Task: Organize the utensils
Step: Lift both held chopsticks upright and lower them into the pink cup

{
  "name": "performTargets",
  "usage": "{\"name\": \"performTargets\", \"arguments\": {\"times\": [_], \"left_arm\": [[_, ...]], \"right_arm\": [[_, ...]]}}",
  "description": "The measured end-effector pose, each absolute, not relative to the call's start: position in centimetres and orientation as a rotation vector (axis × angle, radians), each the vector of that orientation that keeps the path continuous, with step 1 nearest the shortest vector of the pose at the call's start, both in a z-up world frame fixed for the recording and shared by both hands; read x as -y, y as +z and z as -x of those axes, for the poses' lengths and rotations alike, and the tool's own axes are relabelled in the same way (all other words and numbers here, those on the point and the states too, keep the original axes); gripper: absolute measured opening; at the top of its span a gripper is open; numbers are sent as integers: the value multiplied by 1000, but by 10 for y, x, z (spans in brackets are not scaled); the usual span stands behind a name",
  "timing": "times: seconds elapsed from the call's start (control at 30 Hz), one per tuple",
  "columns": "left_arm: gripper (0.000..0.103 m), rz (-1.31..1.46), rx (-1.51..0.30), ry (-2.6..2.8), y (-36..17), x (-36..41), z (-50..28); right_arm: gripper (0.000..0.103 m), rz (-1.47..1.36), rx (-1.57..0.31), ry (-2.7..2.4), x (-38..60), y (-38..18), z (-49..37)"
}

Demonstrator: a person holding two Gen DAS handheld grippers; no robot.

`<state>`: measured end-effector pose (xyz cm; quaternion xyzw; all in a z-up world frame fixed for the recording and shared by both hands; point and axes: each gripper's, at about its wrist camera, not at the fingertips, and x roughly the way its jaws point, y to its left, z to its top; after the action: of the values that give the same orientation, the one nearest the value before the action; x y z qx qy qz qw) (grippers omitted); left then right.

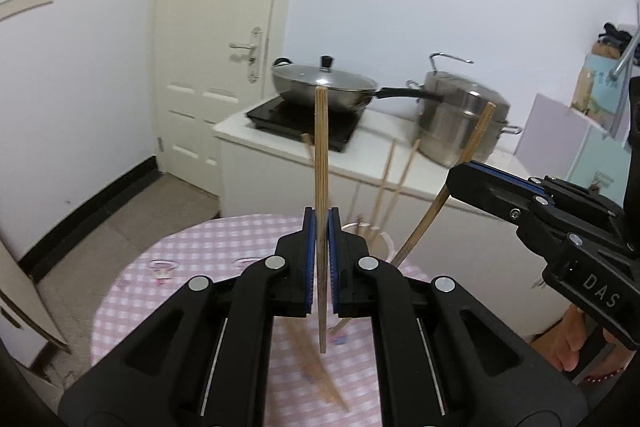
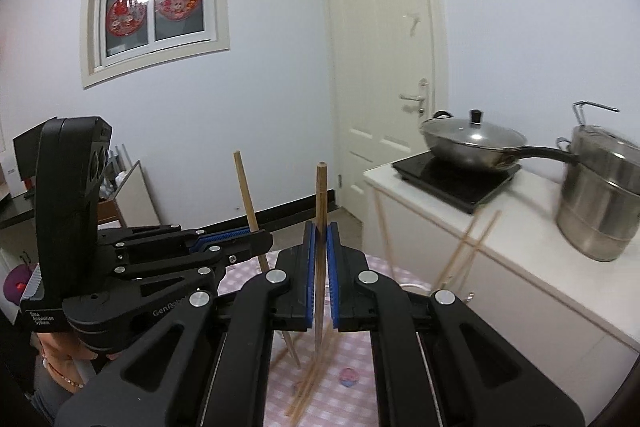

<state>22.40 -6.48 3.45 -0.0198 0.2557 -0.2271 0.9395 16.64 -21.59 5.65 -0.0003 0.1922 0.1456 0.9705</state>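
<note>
My left gripper [image 1: 321, 259] is shut on a wooden chopstick [image 1: 321, 155] that stands upright between its blue pads, above the pink checked table [image 1: 168, 267]. My right gripper [image 2: 319, 267] is shut on another upright chopstick [image 2: 321, 203]. In the left wrist view the right gripper [image 1: 454, 183] comes in from the right, holding its chopstick [image 1: 476, 139] tilted. In the right wrist view the left gripper [image 2: 260, 239] comes in from the left with its chopstick [image 2: 246, 187]. A white holder cup [image 1: 380, 241] with several chopsticks [image 1: 386, 179] stands at the table's far edge. Loose chopsticks [image 2: 308, 379] lie on the cloth below.
A white counter [image 1: 384, 147] behind the table carries a black induction hob [image 1: 304, 123] with a lidded wok [image 1: 324, 83] and a steel steamer pot [image 1: 460, 123]. A white door [image 1: 224, 27] is at the back. Pale boxes [image 1: 568, 131] stand at the right.
</note>
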Motion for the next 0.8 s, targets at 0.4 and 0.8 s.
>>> {"name": "performTargets", "arguments": {"times": [0.4, 0.8], "left_arm": [[6, 107, -429, -428, 50, 114, -253], [6, 166, -345, -368, 44, 130, -271]], "right_arm": [[4, 19, -310, 176, 255, 73, -178], [4, -21, -297, 122, 287, 58, -202]]}}
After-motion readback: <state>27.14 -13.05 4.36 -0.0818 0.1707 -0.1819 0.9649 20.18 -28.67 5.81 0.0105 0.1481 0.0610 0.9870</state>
